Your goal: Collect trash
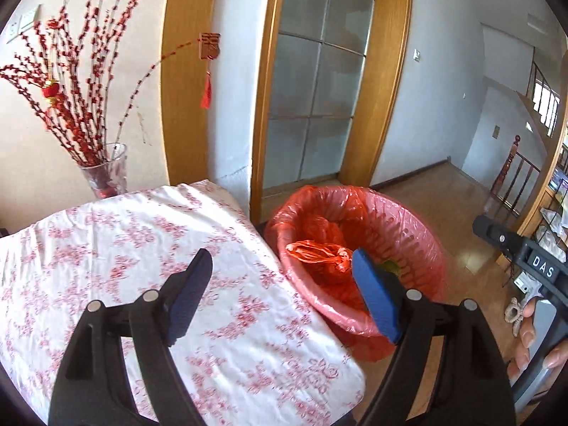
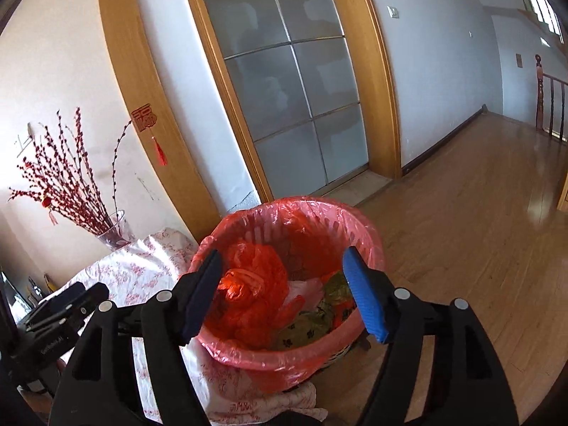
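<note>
A round bin lined with a pink-red plastic bag stands on the floor beside the table. Inside lie a knotted orange-red bag, white plastic and olive-patterned scraps. My left gripper is open over the table's right edge, with nothing between its blue pads. My right gripper hangs open just above the bin's near rim, also empty. In the right wrist view the left gripper's black body shows at the lower left.
A table with a white, pink-flowered cloth adjoins the bin. A glass vase of red branches stands at its far edge. Behind are a wood-framed frosted glass door, wooden floor and a stair railing.
</note>
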Tool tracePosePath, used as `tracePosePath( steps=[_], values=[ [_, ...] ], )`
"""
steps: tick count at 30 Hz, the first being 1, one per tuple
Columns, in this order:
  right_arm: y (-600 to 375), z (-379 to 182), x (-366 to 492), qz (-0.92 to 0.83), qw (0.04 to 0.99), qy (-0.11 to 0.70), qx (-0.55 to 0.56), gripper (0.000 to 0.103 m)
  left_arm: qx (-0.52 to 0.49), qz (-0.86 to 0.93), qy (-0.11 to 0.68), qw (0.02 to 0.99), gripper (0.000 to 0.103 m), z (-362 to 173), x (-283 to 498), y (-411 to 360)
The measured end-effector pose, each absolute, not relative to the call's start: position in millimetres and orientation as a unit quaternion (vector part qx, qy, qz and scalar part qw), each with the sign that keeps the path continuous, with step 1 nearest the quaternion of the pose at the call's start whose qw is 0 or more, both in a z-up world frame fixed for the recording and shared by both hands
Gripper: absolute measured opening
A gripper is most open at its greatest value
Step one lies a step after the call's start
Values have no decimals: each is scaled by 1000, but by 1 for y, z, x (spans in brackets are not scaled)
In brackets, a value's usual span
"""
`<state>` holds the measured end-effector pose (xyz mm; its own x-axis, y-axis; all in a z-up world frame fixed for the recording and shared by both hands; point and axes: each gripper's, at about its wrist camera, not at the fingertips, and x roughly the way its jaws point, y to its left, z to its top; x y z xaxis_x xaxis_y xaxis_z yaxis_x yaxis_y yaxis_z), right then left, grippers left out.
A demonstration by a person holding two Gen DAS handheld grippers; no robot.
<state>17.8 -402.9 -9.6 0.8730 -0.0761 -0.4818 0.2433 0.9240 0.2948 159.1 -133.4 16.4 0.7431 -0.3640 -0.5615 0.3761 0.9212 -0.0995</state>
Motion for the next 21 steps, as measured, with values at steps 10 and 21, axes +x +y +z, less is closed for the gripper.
tracePosePath(
  steps=[10, 21],
  values=[
    [-336, -1, -28, -71, 968, 223, 95, 84, -10, -110, 253, 961, 88, 29, 93, -61],
    [-301, -7, -65, -73, 974, 207, 49, 91, 7, -54, 211, 976, 96, 32, 39, -30]
  ],
)
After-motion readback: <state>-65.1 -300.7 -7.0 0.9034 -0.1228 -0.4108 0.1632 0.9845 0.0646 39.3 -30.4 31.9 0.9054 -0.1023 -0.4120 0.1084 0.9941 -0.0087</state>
